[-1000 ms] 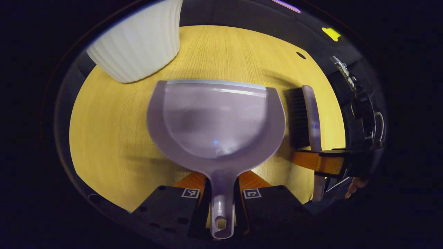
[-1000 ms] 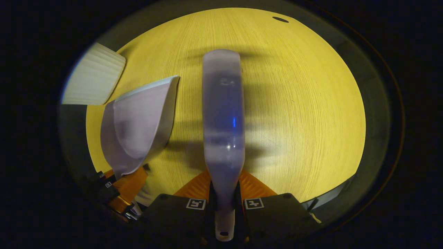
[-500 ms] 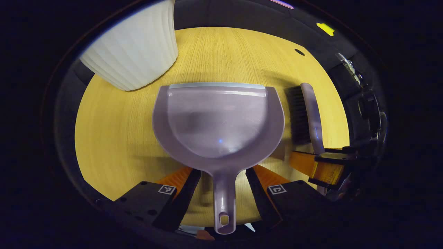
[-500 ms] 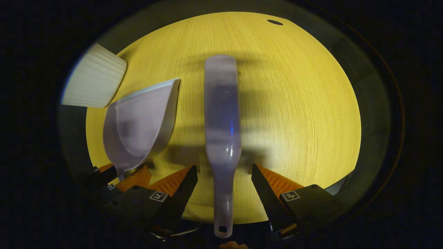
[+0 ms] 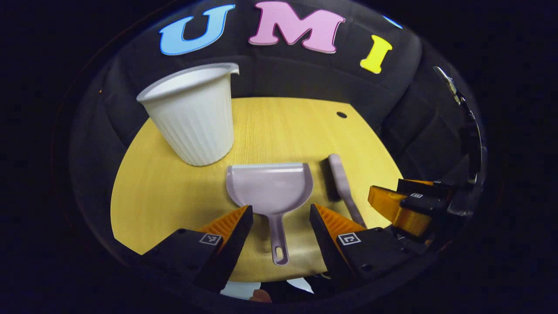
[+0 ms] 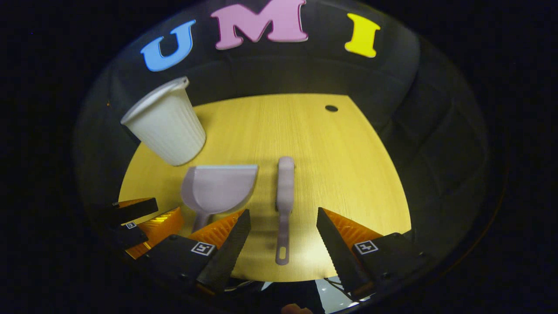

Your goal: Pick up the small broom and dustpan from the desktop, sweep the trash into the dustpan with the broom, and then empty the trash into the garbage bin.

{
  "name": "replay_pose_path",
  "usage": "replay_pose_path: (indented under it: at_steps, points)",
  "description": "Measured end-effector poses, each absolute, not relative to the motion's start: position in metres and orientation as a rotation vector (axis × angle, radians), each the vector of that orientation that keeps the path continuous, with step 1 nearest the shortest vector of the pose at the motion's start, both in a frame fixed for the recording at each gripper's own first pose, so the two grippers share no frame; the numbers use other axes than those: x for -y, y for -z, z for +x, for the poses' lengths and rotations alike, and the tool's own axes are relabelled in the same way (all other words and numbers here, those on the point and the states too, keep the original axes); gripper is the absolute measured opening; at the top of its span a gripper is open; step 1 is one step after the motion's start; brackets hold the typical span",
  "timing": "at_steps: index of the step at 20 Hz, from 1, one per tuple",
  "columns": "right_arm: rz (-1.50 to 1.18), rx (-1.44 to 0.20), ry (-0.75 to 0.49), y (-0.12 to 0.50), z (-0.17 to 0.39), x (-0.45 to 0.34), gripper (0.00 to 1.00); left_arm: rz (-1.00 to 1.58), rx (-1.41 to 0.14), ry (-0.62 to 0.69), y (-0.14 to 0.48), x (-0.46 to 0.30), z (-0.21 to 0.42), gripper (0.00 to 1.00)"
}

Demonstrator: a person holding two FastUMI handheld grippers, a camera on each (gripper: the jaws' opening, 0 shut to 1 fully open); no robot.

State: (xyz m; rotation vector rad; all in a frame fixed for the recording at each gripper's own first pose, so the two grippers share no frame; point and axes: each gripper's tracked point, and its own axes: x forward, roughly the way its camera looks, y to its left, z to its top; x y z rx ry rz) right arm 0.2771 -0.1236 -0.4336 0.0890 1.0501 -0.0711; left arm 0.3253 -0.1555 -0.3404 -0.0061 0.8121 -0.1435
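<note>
Both tools hang with fingers spread wide, gripping nothing: the left gripper (image 5: 279,218) over the pale lilac plastic dustpan (image 5: 270,186), the right gripper (image 6: 281,224) over the lilac-backed small broom (image 6: 284,187); to grasp well, I'd straddle each slim handle squarely; both lie side by side on the yellow wood-grain desktop (image 6: 344,165); the white ribbed plastic garbage bin (image 5: 194,117) stands near the dark wall.

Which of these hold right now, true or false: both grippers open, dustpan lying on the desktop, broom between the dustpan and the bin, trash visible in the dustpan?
1. Both grippers are open. True: the left gripper and right gripper have their fingers spread, holding nothing.
2. The dustpan lies flat on the desktop. True.
3. The broom lies between the dustpan and the white ribbed garbage bin. False: it lies on the dustpan's far side from the bin.
4. Trash is visible in the dustpan. False: its pan looks bare.
</note>
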Motion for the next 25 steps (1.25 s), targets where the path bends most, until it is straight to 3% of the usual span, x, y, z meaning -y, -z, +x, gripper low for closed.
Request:
replay_pose_path:
  at_steps: [3, 5, 12, 14, 15, 16, 17, 18, 19, 20, 22, 23, 25]
  points:
    - [0.023, -0.801, 0.116, 0.367, 0.289, 0.121, 0.99, 0.025, -0.573, 0.15, 0.294, 0.145, 0.324, 0.79]
    - [-0.047, -0.649, 0.137, 0.327, 0.293, 0.12, 0.99, 0.055, -0.548, 0.136, 0.295, 0.144, 0.32, 0.78]
    - [-0.061, -0.327, 0.054, 0.318, 0.305, 0.12, 1.0, -0.107, -0.279, 0.121, 0.221, 0.148, 0.292, 0.79]
    - [-0.075, -0.268, -0.003, 0.325, 0.305, 0.123, 0.94, -0.088, -0.197, 0.065, 0.196, 0.145, 0.278, 0.78]
    - [-0.07, -0.243, -0.025, 0.33, 0.307, 0.125, 1.0, -0.073, -0.17, 0.035, 0.19, 0.146, 0.274, 0.78]
    - [-0.068, -0.233, -0.029, 0.335, 0.309, 0.128, 0.95, -0.069, -0.13, 0.013, 0.184, 0.149, 0.273, 0.78]
    - [-0.086, -0.23, -0.007, 0.344, 0.308, 0.134, 0.94, -0.077, -0.141, 0.007, 0.183, 0.155, 0.268, 0.78]
    - [-0.09, -0.237, -0.009, 0.34, 0.304, 0.132, 1.0, -0.083, -0.159, -0.02, 0.191, 0.156, 0.258, 0.76]
    - [-0.063, -0.254, -0.031, 0.34, 0.302, 0.127, 0.95, -0.086, -0.167, -0.042, 0.193, 0.155, 0.251, 0.77]
    - [-0.031, -0.268, -0.043, 0.336, 0.295, 0.129, 1.0, -0.082, -0.158, -0.062, 0.188, 0.155, 0.243, 0.77]
    - [0.006, -0.283, -0.038, 0.33, 0.289, 0.136, 1.0, -0.054, -0.109, -0.059, 0.172, 0.159, 0.231, 0.77]
    - [0.009, -0.293, -0.036, 0.33, 0.284, 0.138, 0.94, -0.033, -0.095, -0.067, 0.166, 0.157, 0.227, 0.77]
    - [0.006, -0.283, -0.028, 0.326, 0.277, 0.136, 0.94, -0.014, -0.093, -0.068, 0.165, 0.155, 0.224, 0.78]
